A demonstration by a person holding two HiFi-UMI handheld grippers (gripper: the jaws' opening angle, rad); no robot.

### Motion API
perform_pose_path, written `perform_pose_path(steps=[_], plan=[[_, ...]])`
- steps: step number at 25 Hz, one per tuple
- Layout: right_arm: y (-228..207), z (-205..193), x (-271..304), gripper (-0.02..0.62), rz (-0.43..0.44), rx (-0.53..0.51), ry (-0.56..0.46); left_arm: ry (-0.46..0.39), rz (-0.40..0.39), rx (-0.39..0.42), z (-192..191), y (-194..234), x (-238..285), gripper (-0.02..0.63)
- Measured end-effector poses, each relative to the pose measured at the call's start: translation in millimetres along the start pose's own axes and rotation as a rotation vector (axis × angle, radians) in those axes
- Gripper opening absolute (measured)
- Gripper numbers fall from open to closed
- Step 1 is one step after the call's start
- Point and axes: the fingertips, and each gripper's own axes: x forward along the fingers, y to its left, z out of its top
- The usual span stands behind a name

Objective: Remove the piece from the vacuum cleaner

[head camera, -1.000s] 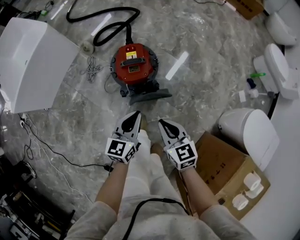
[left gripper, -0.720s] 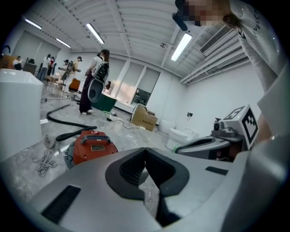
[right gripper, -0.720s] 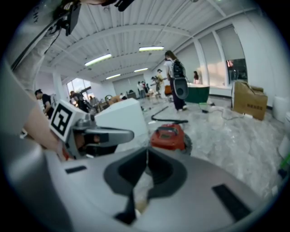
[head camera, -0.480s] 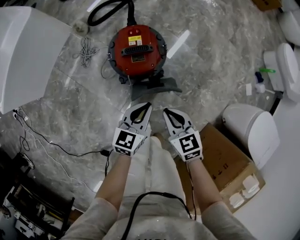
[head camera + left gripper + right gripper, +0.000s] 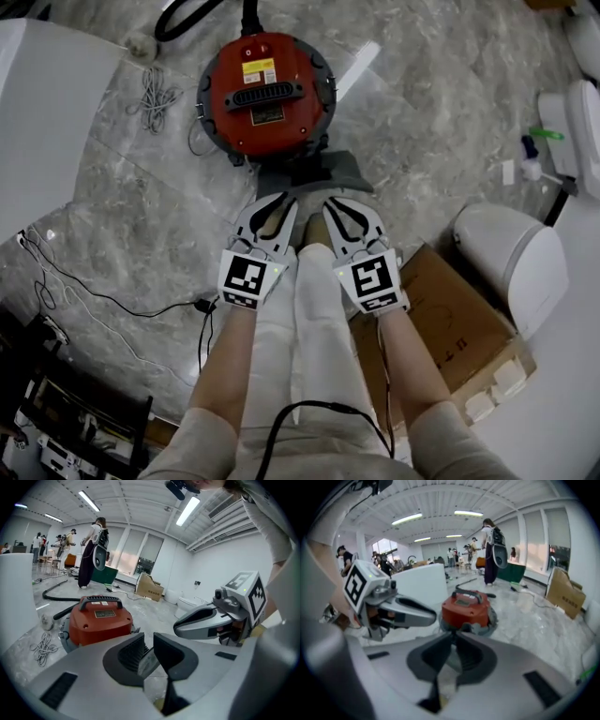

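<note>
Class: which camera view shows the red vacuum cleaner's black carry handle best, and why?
The left gripper view: the handle arches above the vacuum cleaner in clear side profile. The head view shows it from above as a flat dark bar; the right gripper view shows it small and blurred.

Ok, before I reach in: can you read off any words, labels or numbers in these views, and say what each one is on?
Nothing can be read in any view.
Yellow sticker on top of the red vacuum cleaner: print too small to read.
Dark plate below its handle: blurred, also in the left gripper view.
Red marks on the cardboard box: too small to read.
</note>
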Motion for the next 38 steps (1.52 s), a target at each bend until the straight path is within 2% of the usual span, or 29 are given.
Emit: perform_pose_path(steps=[6, 14, 19, 32, 38], plan=[[-21, -33, 18, 0.088, -0.031, -0.167, 0.099, 0.081, -0.017, 0.168, -25, -7, 19, 0.139], [-31, -64, 39, 0.175, 0.023, -0.397, 0.262, 0.217, -0.025, 0.392, -61, -8, 31, 0.207], [-36, -75, 53, 0.187, 0.044, -0.507, 0.345, 0.271, -0.006, 0.433, -71, 0, 44, 0.249], [-35, -84, 80, 0.187, 0.13, -0.678, 0.436, 0.387, 0.009, 0.52, -95, 1, 66, 0.253], [-31, -85, 83, 0.184, 0.113, -0.79, 0.434, 0.453, 0.059, 0.644, -105, 6, 74, 0.252]])
